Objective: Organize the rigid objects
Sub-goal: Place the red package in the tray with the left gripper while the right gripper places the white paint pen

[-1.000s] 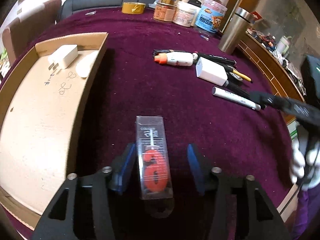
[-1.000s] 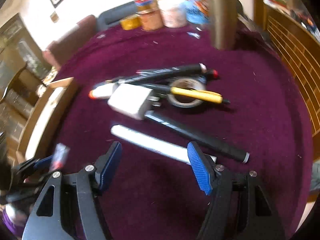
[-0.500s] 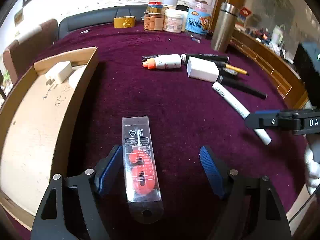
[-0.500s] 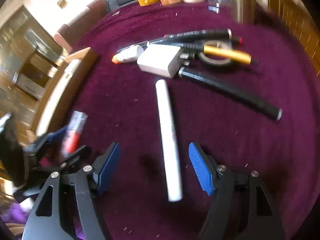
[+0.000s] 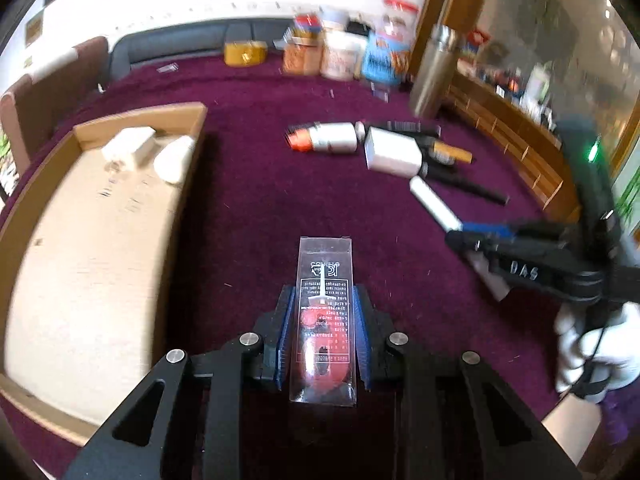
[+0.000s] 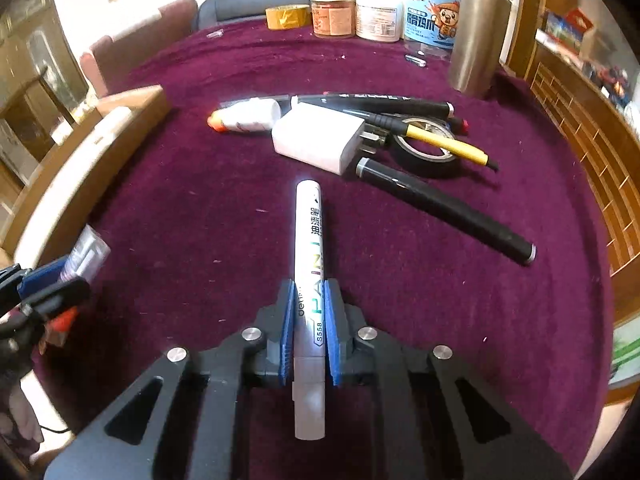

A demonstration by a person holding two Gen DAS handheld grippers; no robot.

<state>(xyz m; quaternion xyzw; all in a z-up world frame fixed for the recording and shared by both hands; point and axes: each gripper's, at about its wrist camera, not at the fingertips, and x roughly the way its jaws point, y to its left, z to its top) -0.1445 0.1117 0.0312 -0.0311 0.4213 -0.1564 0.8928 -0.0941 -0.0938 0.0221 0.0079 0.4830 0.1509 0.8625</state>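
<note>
My left gripper is shut on a clear plastic package with a red item inside, over the purple cloth beside the cardboard tray. My right gripper is shut on a white paint marker. It also shows in the left wrist view, holding the marker. Loose on the cloth lie a white charger, a white bottle with an orange cap, a black marker, a yellow pen and a black tape roll.
The tray holds a white plug adapter and a white oval item. Jars, a yellow tape roll and a steel tumbler stand at the far edge. A wooden rail borders the right.
Both grippers have closed: the left on the clear package, the right on the white paint marker. The right gripper turned in line with the marker.
</note>
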